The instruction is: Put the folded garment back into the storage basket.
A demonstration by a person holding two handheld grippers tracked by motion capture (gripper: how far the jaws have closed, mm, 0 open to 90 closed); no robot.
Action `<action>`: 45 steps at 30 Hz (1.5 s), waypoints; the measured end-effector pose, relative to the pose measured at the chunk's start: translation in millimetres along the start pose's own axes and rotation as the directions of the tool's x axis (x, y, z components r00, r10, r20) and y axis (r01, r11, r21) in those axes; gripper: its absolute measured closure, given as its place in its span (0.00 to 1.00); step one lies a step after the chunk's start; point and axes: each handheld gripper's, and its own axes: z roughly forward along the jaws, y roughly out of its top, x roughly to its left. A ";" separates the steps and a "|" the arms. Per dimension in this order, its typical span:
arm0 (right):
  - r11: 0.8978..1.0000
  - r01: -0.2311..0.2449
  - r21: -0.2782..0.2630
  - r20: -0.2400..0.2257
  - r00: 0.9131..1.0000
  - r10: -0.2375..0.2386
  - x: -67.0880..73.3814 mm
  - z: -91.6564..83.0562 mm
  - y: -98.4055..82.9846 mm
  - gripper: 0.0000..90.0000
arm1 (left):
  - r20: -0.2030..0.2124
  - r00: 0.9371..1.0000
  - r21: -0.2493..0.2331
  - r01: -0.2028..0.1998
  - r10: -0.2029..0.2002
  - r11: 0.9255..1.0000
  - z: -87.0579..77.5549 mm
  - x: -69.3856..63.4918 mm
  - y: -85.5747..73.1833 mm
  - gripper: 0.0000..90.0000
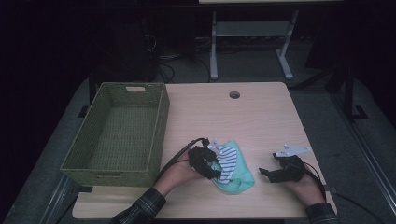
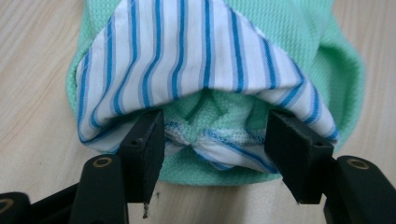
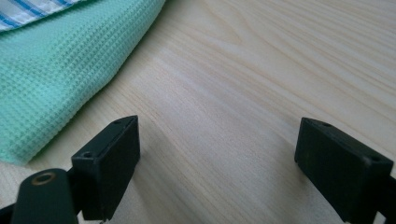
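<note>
Our left gripper (image 2: 215, 149) stands wide, the folded cloth's (image 2: 205, 60) striped edge between its fingers, unpinched. Our right gripper (image 3: 217, 163) gapes wide over bare table (image 3: 261, 70), the cloth just beside its left finger.

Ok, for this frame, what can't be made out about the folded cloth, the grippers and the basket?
- High view: the left gripper and hand cover the near-left part of the cloth bundle.
- Left gripper view: the top edge cuts off the bundle's far end; whether the pads press the striped fabric is unclear.
- Right gripper view: the frame edge crops the green cloth.
- High view: the basket's near wall hides its nearest floor strip.
</note>
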 end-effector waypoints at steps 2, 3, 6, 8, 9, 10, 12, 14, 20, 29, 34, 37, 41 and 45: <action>1.000 -0.001 -0.004 0.000 1.000 0.001 0.0 0.1 -0.3 0.15 | -0.004 1.000 0.005 -0.005 0.005 1.000 1.4 -1.0 -0.2 0.39; 1.000 -0.001 -0.006 0.000 1.000 0.001 -0.2 0.2 -0.5 0.15 | -0.006 1.000 0.011 -0.008 0.008 1.000 2.1 -1.6 -0.4 0.38; 1.000 0.001 -0.006 0.000 1.000 -0.001 -0.4 0.1 -0.8 0.15 | -0.012 1.000 0.031 -0.018 0.018 0.999 5.7 -2.8 -1.0 0.35; 1.000 0.000 -0.013 0.000 1.000 0.000 -0.5 0.4 -1.3 0.15 | -0.014 1.000 0.033 -0.011 0.012 0.999 7.4 -3.5 -1.2 0.33; 1.000 0.001 -0.014 -0.001 1.000 -0.001 -0.7 0.4 -1.4 0.15 | -0.015 1.000 0.036 -0.012 0.013 0.999 7.4 -3.1 -1.1 0.33; 1.000 0.001 -0.017 -0.001 1.000 -0.001 -0.8 0.5 -1.6 0.15 | -0.017 1.000 0.037 -0.014 0.015 0.999 7.7 -2.5 -1.2 0.32; 1.000 0.003 -0.018 -0.001 1.000 -0.003 -1.2 0.7 -1.7 0.15 | -0.009 1.000 0.035 0.005 -0.004 0.999 9.1 -1.7 -2.0 0.30; 1.000 0.004 -0.017 -0.002 1.000 -0.004 -1.5 0.8 -1.7 0.15 | 0.002 1.000 0.038 0.008 -0.008 0.999 9.4 0.0 -2.7 0.29; 1.000 0.005 -0.015 -0.001 1.000 -0.005 -1.8 0.7 -1.5 0.15 | 0.001 1.000 0.030 0.015 -0.015 0.999 9.8 -0.2 -3.5 0.29; 1.000 0.000 -0.015 0.002 1.000 0.000 -1.6 1.0 -1.3 0.15 | 0.018 1.000 0.056 -0.001 0.000 0.998 5.7 -4.2 -1.8 0.52; 1.000 0.001 -0.014 0.002 1.000 -0.001 -1.6 1.0 -1.3 0.15 | 0.072 0.997 0.051 0.022 -0.026 0.998 3.9 -2.7 -3.0 0.78; 1.000 0.001 -0.014 0.002 1.000 -0.001 -1.6 1.0 -1.3 0.15 | 0.083 0.996 0.058 0.037 -0.042 0.998 3.9 -2.1 -2.4 0.83; 1.000 0.000 -0.014 0.002 1.000 0.000 -1.7 1.0 -1.2 0.15 | 0.094 0.994 0.058 0.043 -0.049 0.997 3.5 0.0 -2.3 0.84; 1.000 0.000 -0.014 0.002 1.000 0.000 -1.7 1.0 -1.2 0.15 | 0.095 0.994 0.059 0.046 -0.052 0.997 -0.3 0.5 -0.7 0.84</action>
